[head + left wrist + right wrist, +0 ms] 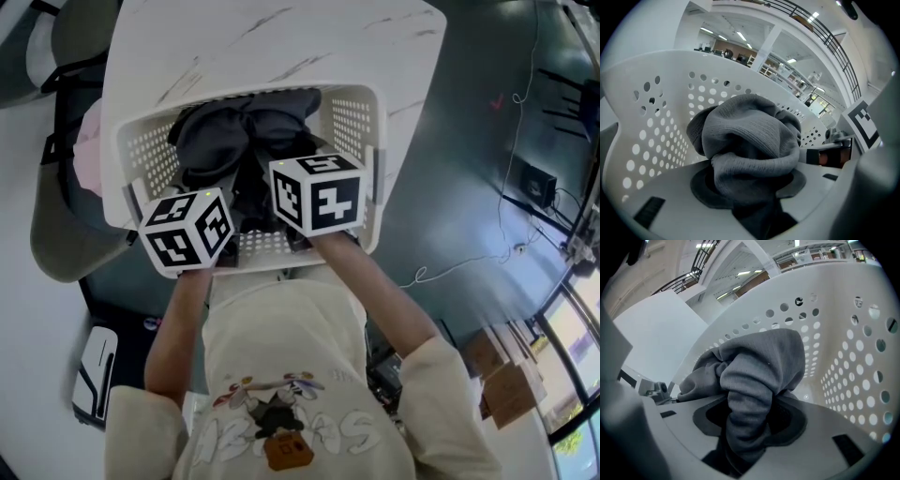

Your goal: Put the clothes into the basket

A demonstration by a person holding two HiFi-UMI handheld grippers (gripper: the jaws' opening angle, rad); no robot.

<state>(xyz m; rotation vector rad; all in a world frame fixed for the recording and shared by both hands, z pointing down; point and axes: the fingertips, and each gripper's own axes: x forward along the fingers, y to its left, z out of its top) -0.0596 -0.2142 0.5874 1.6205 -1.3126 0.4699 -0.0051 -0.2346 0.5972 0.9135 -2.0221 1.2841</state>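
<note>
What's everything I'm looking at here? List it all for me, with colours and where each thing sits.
Table: one, white with grey veins, under the basket.
Basket: one, white with holes, on the table.
Garment: one as far as I can tell, dark grey, bunched inside the basket.
Cloth: one, pink, past the table's left edge.
Cardboard boxes: at least two, brown, lower right.
Cable: one, white, across the dark floor on the right.
Sweatshirt: one, cream, on the person.
Left gripper: one, white, clamped on the garment.
Right gripper: one, white, clamped on the garment.
</note>
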